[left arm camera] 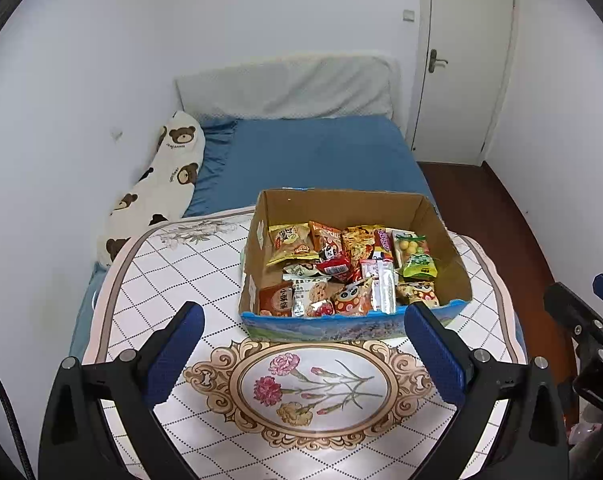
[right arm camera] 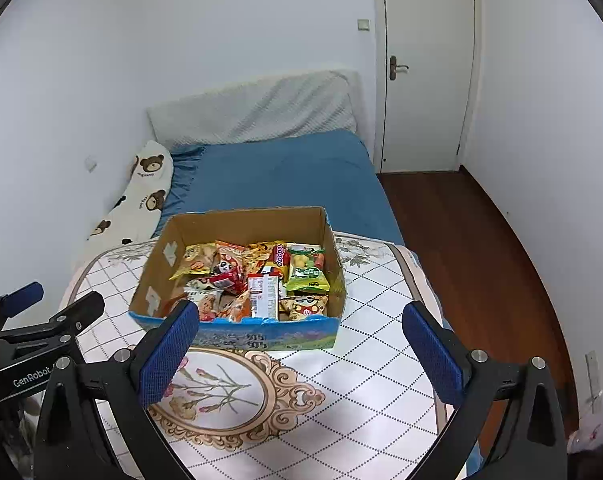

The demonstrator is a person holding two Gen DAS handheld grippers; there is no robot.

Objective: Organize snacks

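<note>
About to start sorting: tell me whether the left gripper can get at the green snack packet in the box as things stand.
Probably yes. The left gripper is open and empty above the table, the cardboard box has no lid, and the green snack packet lies on top of the pile at the right side; only the low front wall stands between.

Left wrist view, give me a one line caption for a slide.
Open left gripper above a floral-topped table, facing a cardboard box full of snack packets, with a blue bed behind.
</note>
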